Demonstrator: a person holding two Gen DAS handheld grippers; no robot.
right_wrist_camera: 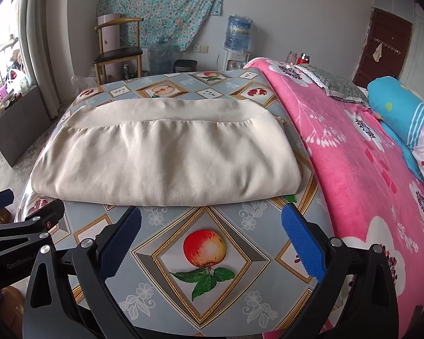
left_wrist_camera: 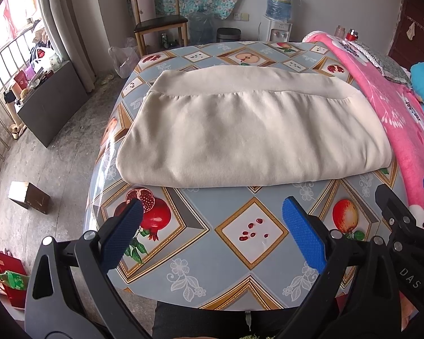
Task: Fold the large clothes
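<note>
One cream-coloured fabric garment (left_wrist_camera: pixel 248 132), folded into a broad flat rectangle, lies in the middle of the surface (left_wrist_camera: pixel 203 276), which wears a glossy grey-blue cloth printed with fruit in gold diamond frames. Its smooth waistband-like strip runs along the far edge, the gathered body faces the cameras, and the near fold sits well short of the surface's front edge.

Two grippers are in play, both hovering low over the near end. The left gripper (left_wrist_camera: pixel 212 234) has its jaws spread wide and nothing between its two blue textured pads; below it you see a printed pomegranate and a tile of red seeds. The right gripper (right_wrist_camera: pixel 212 243) is likewise gaping, two blue pads apart, empty, poised over a printed apple with green leaves. Neither touches the garment; both sit just in front of its near fold. Each camera catches the other tool at its frame edge.

Along the right side, one pink floral blanket (right_wrist_camera: pixel 367 169) drapes beside the surface, touching its edge, with one blue cushion (right_wrist_camera: pixel 395 104) farther right. At the back: one wooden chair with a dark seat (right_wrist_camera: pixel 118 48), one water dispenser topped by a blue bottle (right_wrist_camera: pixel 237 36), and a second large clear bottle (right_wrist_camera: pixel 159 56) standing on the floor between them.
</note>
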